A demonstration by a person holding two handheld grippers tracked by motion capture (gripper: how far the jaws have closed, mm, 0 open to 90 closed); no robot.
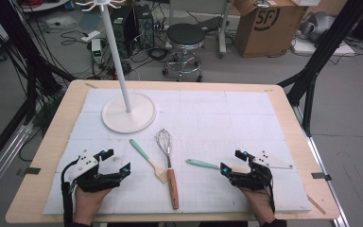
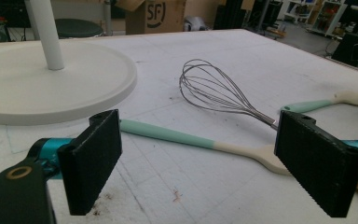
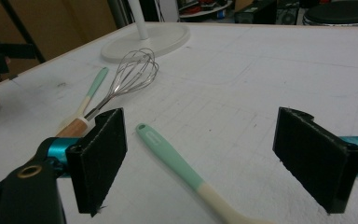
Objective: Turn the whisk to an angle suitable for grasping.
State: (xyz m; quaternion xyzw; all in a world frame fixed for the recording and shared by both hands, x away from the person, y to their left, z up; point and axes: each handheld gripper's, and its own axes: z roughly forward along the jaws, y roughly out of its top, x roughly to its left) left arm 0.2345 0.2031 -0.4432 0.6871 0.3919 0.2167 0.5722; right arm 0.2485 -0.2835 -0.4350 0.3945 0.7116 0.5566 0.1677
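Both the left tool (image 1: pixel 115 161) and right tool (image 1: pixel 233 162) rest spread and empty, flanking the mint-handled utensils (image 1: pixel 202 164) on the desk (image 1: pixel 283 113), ready to reach

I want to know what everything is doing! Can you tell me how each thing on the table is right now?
Left gripper: open, holding nothing.
Right gripper: open, holding nothing.
Wire whisk with wooden handle: lying flat.
Mint-handled spatula by the whisk: lying flat.
Mint-handled utensil by the right gripper: lying flat.
White hook stand: upright.
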